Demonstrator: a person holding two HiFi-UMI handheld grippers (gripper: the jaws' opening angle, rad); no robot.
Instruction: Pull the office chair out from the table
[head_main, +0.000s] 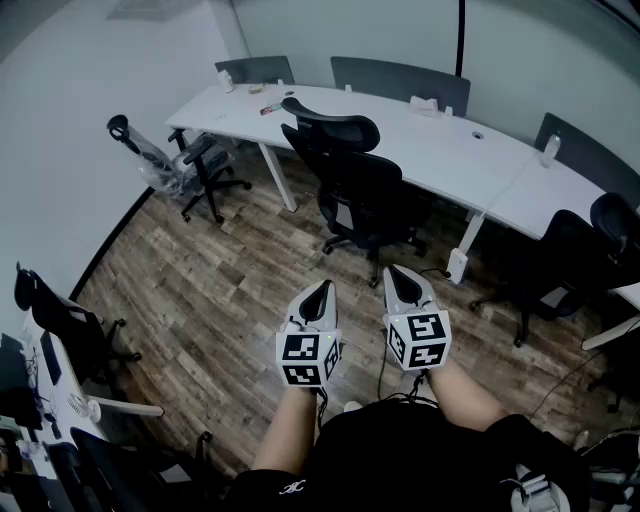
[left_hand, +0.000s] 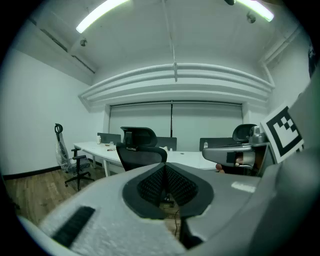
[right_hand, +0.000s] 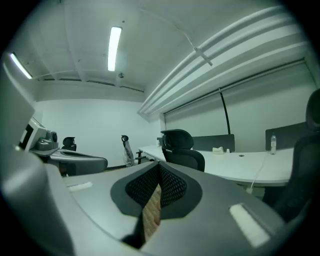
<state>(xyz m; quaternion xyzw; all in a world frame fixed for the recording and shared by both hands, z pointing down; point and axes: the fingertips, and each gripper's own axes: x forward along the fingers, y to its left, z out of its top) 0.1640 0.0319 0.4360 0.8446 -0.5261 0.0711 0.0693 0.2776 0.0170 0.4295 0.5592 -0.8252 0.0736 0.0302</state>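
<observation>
Office chair (head_main: 350, 170), head view: black, mesh back, at 12 o'clock from both grippers, seat tucked in at the long white desk (head_main: 440, 150), backrest facing this way. Not yet pulled out. Left gripper (head_main: 320, 288) and right gripper (head_main: 396, 272) side by side low in frame over the wood floor (head_main: 220, 290), aimed at the chair, well apart from it.

Left gripper view: fingers (left_hand: 150, 185) pressed together, nothing between them. Chair (left_hand: 141, 150) at 12 o'clock just past the tips, headrest and backrest clear, desk running behind it.

Right gripper view: fingers (right_hand: 175, 185) likewise closed flat, empty, only floor showing through the slit below. Chair (right_hand: 182, 150) at 1 o'clock, desk stretching off toward 3 o'clock.

Step in hand, by my read: approach, pre-grasp. No contact yet.

Next move calls for: closing the gap toward 12 o'clock, spreading the fingers wide, taking the top edge of the backrest or an armrest, clamping, then hauling straight back toward 6 o'clock. Probably an easy roll on castors over wood. Worth pulling evenly to avoid swivel.
</observation>
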